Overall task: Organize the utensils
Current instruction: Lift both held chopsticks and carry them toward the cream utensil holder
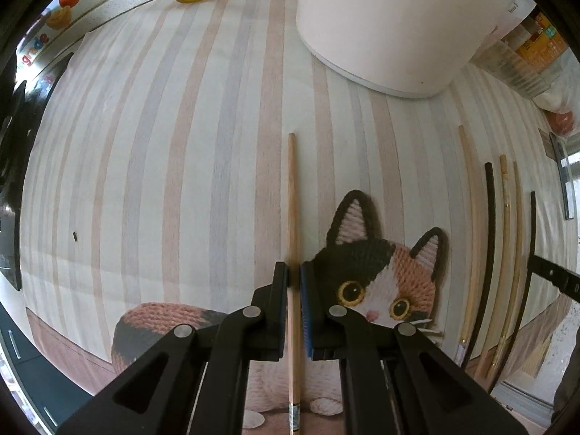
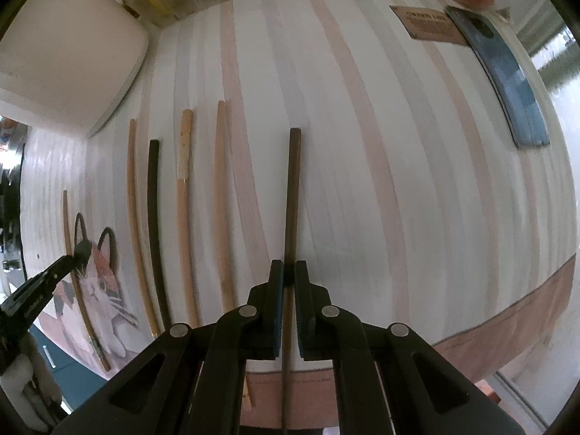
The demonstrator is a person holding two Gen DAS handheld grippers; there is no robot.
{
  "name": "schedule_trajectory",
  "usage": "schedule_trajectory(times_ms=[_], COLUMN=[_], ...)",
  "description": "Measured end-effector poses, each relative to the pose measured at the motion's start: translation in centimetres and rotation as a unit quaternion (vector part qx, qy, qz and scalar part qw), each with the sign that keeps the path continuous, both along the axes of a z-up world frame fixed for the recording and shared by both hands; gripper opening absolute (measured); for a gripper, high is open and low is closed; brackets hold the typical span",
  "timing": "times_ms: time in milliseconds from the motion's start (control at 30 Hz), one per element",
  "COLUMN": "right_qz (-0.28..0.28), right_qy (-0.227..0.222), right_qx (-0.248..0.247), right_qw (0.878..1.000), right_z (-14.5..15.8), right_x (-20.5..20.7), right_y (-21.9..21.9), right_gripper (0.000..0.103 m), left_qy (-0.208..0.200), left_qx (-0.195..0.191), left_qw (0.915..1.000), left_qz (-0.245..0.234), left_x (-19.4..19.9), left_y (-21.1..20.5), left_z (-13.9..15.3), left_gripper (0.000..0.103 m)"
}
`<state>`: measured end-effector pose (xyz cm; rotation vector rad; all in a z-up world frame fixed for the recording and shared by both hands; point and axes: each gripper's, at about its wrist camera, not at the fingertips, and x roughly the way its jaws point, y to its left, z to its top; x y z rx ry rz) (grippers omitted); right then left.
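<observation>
Fingers of my left hand-held gripper [image 1: 294,279] are pinched on a light wooden chopstick [image 1: 293,195] lying on the striped mat [image 1: 163,145], beside the cat print [image 1: 380,272]. My right hand-held gripper [image 2: 289,275] is likewise clamped on a dark brown chopstick [image 2: 292,188]. Four loose chopsticks [image 2: 181,199] lie between them on the counter.

A surface is covered by a striped cloth [image 1: 174,166] in pale pink, grey and white, printed with a calico cat [image 1: 384,275]. Several chopsticks [image 2: 185,214], wooden and one black, are laid side by side on it near a white cylindrical container [image 1: 391,25]. A dark blue flat object [image 2: 507,76] and a brown card [image 2: 431,23] are seen at the far right edge.
</observation>
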<state>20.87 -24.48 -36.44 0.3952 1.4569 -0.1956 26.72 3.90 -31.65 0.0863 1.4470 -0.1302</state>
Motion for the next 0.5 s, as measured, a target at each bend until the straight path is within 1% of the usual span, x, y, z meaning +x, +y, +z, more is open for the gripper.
schedule_trajectory(times_ms=[67,133,300,333,400,433,500], right_qz=[-0.012,-0.019,0.002,0.005,0.011,0.013,0.024], right_qy=[-0.016,-0.015,-0.003,-0.002,-0.003,-0.004,-0.005], right_qx=[0.005,0.008,-0.011,-0.016,-0.022,-0.023,-0.023], right_qw=[1.000,1.000,1.000,1.000,1.000,1.000,0.999], right_z=[0.0,0.0,-0.1,-0.3,-0.4,-0.4,-0.3], right_x=[0.1,0.0,0.6,2.3,2.6,3.0,3.8], right_y=[-0.2,-0.4,-0.4,0.6,0.7,0.8,0.7], right_gripper=[0.006,0.006,0.005,0.005,0.006,0.006,0.006], left_qy=[-0.001,0.000,0.000,-0.001,-0.002,-0.004,-0.006], left_qx=[0.000,-0.002,-0.001,-0.001,-0.001,-0.003,-0.013], left_qw=[1.0000,0.9999,0.9998,0.9998,0.9999,1.0000,0.9999], left_qz=[0.004,0.013,0.019,0.020,0.014,0.004,-0.004], left_x=[0.1,0.3,3.6,3.8,4.1,4.2,3.8], left_y=[-0.4,-0.6,-0.6,-0.6,-0.7,-0.8,-1.0], left_z=[0.0,-0.1,-0.2,-0.2,-0.2,-0.3,-0.3], left_gripper=[0.005,0.005,0.005,0.005,0.005,0.006,0.013])
